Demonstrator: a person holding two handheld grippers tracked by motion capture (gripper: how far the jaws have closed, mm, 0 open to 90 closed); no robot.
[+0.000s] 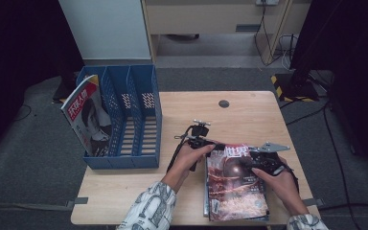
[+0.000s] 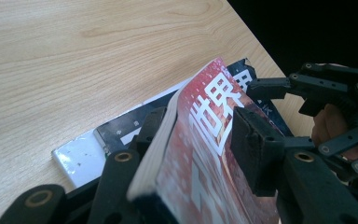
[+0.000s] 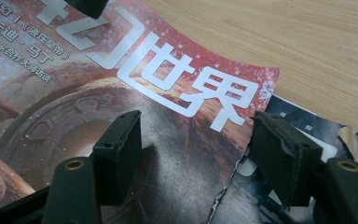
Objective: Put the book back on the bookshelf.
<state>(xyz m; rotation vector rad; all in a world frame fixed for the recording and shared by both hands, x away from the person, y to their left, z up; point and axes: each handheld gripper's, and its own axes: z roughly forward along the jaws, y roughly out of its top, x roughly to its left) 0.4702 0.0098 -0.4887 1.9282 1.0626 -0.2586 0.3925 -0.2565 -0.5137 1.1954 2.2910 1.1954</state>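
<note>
Red-covered magazine (image 1: 237, 184) with large white characters, topmost of a small pile at the near right part of the table (image 1: 249, 112). One darker magazine (image 2: 121, 135) directly beneath, its pale corner poking out past the red cover; whether more lie under it cannot be told. Upper left corner of the red magazine lifted off the pile and pinched in the left gripper (image 2: 200, 154): one jaw under the page block, the other pressed on the cover, closed on it. Right gripper (image 3: 196, 149) hovering over the top right corner of the same cover, jaws spread apart, one above the printed face, one past the edge above the dark magazine; not clamping anything. Two hands on the two grippers, patterned sleeves entering from the near edge in the high view. Left gripper (image 1: 206, 142) at the magazine's top left there, right gripper (image 1: 256, 158) at its top right, grey three-cornered plate above it.

Well apart, at the left end of the table: one blue file rack (image 1: 136, 120) with three compartments. One more magazine (image 1: 87, 115), red-titled, leaning tilted in the leftmost compartment; the other two compartments bare. One small dark round hole cover (image 1: 224, 103) near the far edge.
</note>
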